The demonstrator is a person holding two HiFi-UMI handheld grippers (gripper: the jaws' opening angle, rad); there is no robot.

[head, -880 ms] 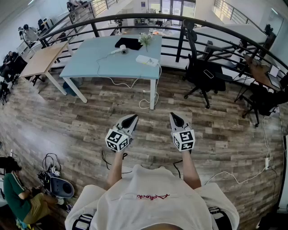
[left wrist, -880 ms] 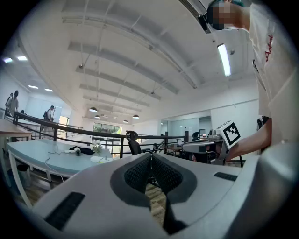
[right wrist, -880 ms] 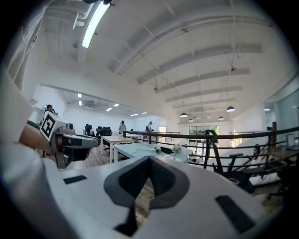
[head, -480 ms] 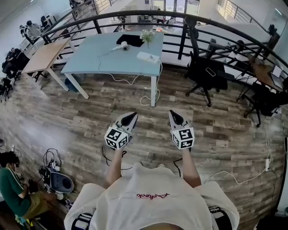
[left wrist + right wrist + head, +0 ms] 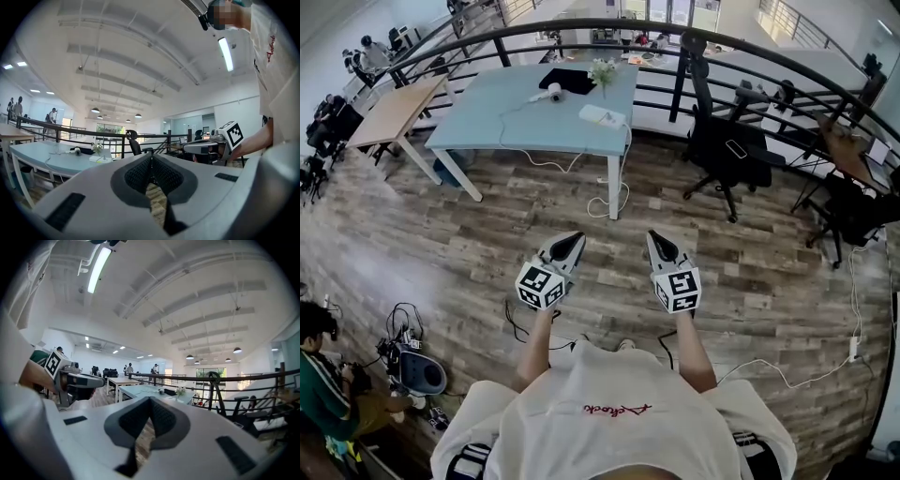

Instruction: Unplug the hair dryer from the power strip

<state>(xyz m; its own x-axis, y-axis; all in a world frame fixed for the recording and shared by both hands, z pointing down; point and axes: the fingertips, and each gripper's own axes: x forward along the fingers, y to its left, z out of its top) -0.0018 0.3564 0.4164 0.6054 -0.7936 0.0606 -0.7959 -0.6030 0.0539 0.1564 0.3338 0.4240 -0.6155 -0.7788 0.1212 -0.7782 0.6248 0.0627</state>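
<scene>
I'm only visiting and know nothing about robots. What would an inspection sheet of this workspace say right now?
Surface: light blue table, far ahead across the wooden floor.
Job's things: white hair dryer and white power strip lie apart on the table.
Clutter: black pad, small flower vase.
Grippers: left gripper and right gripper are both shut, empty and well short of the table.
Cables: white cords hang off the table and loop by its leg.
Surroundings: black railing, office chair, seated person.
</scene>
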